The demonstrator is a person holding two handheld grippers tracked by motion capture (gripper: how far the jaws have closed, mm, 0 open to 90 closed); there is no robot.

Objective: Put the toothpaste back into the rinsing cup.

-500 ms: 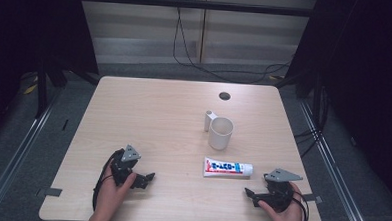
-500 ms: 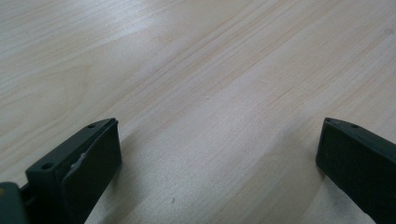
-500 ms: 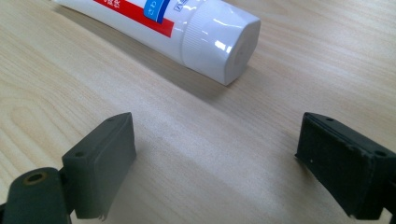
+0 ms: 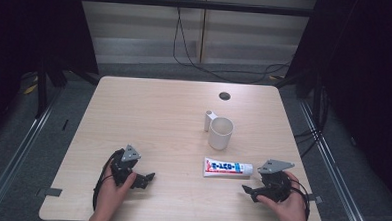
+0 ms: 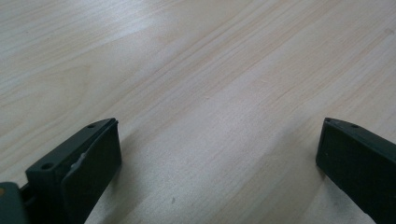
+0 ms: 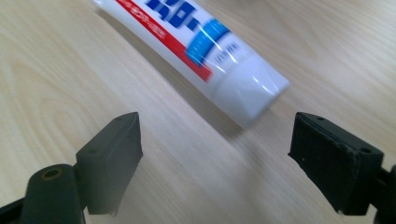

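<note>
Near the table's [image 4: 149,113] front right corner, lying flat and untouched: white plastic toothpaste tube with blue and red lettering [image 4: 228,168], cap end pointing toward the right claw [image 4: 247,189]. Hovering just short of that cap [image 6: 254,100], released and spread wide, nothing between the jaws yet. Judging the grasp ahead: sliding in low along the pale wood, straddling the tube across its width rather than its slippery cap, clenching gently. Resting released on bare wood at the front left, well apart: left claw [image 4: 149,177]. Standing upright just beyond the tube, worth avoiding: cream handled mug [image 4: 220,132]. Sitting farther back: small dark round disc [image 4: 224,95].
</note>
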